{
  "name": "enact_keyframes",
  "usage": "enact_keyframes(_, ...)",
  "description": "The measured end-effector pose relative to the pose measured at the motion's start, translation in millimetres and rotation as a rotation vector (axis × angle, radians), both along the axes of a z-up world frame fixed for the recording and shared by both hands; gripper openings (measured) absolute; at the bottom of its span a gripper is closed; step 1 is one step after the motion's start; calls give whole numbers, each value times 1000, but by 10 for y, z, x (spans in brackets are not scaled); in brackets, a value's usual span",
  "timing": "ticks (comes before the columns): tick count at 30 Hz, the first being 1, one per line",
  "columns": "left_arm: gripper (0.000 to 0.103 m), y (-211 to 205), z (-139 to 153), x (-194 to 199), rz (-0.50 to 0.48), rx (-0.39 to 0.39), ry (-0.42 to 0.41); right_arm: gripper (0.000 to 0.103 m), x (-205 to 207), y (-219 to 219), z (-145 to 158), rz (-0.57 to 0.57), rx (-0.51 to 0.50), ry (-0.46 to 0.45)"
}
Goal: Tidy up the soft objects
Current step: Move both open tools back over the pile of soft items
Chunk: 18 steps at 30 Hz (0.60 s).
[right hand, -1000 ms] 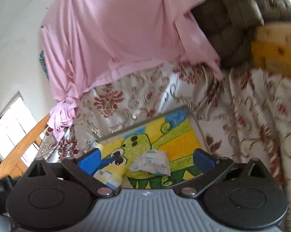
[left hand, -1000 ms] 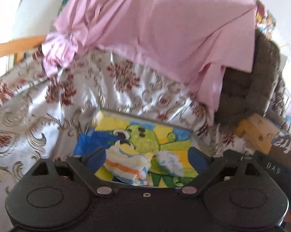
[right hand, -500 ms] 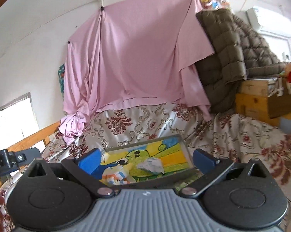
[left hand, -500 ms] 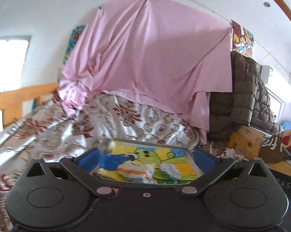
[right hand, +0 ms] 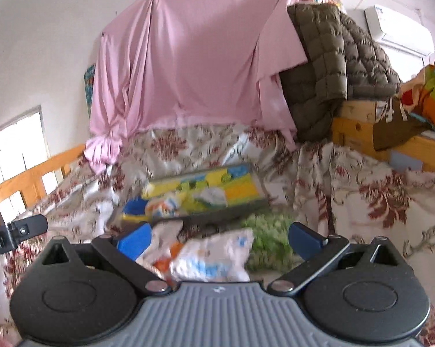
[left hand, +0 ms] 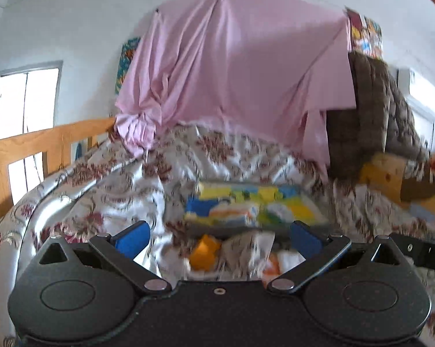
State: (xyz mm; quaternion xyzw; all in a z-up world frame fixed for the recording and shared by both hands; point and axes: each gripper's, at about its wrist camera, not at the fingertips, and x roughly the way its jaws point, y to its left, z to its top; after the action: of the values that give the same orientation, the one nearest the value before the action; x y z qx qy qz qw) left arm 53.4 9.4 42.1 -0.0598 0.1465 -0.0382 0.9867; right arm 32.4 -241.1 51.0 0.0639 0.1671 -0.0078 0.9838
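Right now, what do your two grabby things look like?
Each hand-held gripper has two bright blue finger pads on black scissor-like links with silver rivets, hinged on two round black discs. The left hand-held gripper has a smooth black body with a small centre screw. The right hand-held gripper has a ribbed grey body. Its side strip carries white lettering, too small to read.

**Daylit room, motion blur low in both views**

Bright daylight from a window at far left, blown out white in both views. Walls evenly lit, shadows soft. Floral bedspread shows shiny glare patches at left. Motion blur smears the colourful tray and small soft items near the claws; pink sheet and quilted jacket sharper. Strong fisheye bending, dark corners at frame edges.
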Motion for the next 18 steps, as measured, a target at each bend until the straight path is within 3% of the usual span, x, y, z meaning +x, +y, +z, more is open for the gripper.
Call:
enact_keyframes(7,102,2,-207,-13,-40,10,115,103,-68,23,-150,-23,-1,164)
enact_keyframes(18,102,-160,-334,39,-110,86,178,103,26,90,-309,-31,-67,287)
